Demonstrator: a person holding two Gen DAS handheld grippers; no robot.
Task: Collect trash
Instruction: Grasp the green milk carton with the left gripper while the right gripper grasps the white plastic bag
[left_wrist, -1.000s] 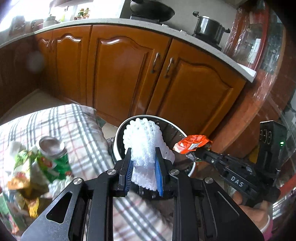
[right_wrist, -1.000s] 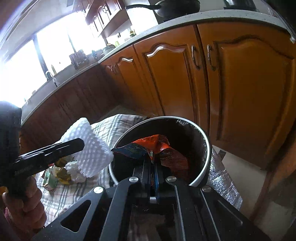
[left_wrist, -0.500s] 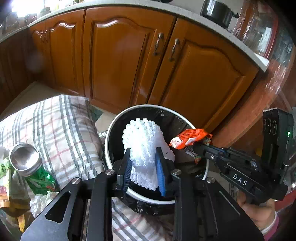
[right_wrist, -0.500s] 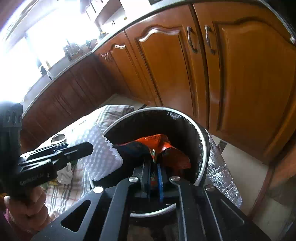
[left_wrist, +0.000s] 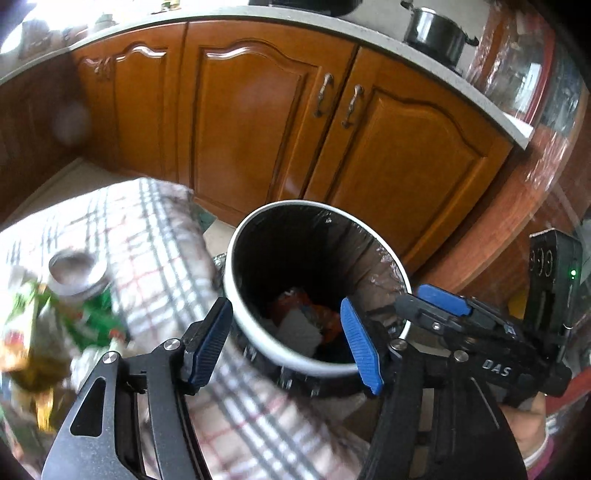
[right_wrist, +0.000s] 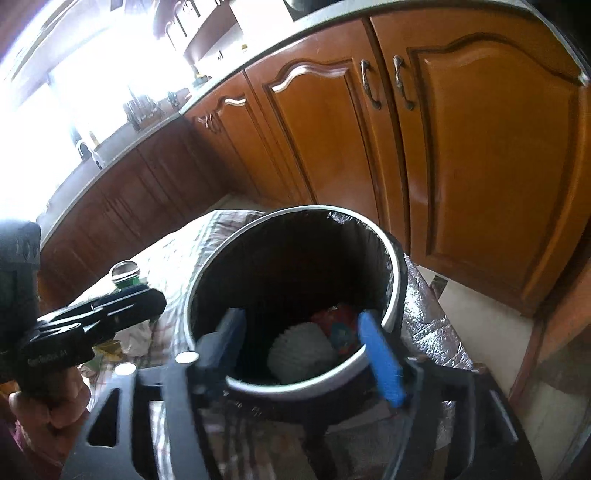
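Both pieces of trash are now seen at the bottom of the bin (left_wrist: 391, 258), a round, white-rimmed can lined with a glossy black bag. The left gripper (left_wrist: 286, 336) is held over the rim with its ribbed blue pads spread apart, nothing between them; its jaws have just been opening. The right gripper (right_wrist: 308, 349) is likewise spread wide over the opening, jaws just opened, nothing gripped.

From the right wrist view the white foam net (right_wrist: 301, 352) is shown clearly: a soft, meshed, rounded sleeve lying on the bin floor, with the crumpled red-orange wrapper (right_wrist: 340, 326) just beside it. In the left wrist view the same two are only made out as a pale patch and orange scraps deep in the shadow.

Only the left view gives the steel pot (left_wrist: 436, 29) on the pale counter and the right gripper's black body beside the bin. Only the right view gives the bright window and the crinkled silver foil sheet (right_wrist: 432, 325) under the bin.

A checked cloth (left_wrist: 155, 236) is spread beside the bin, with a green can (left_wrist: 79, 273) and blurred wrappers lying on it. Glossy arched wooden cabinet doors (right_wrist: 332, 122) are ranged behind.
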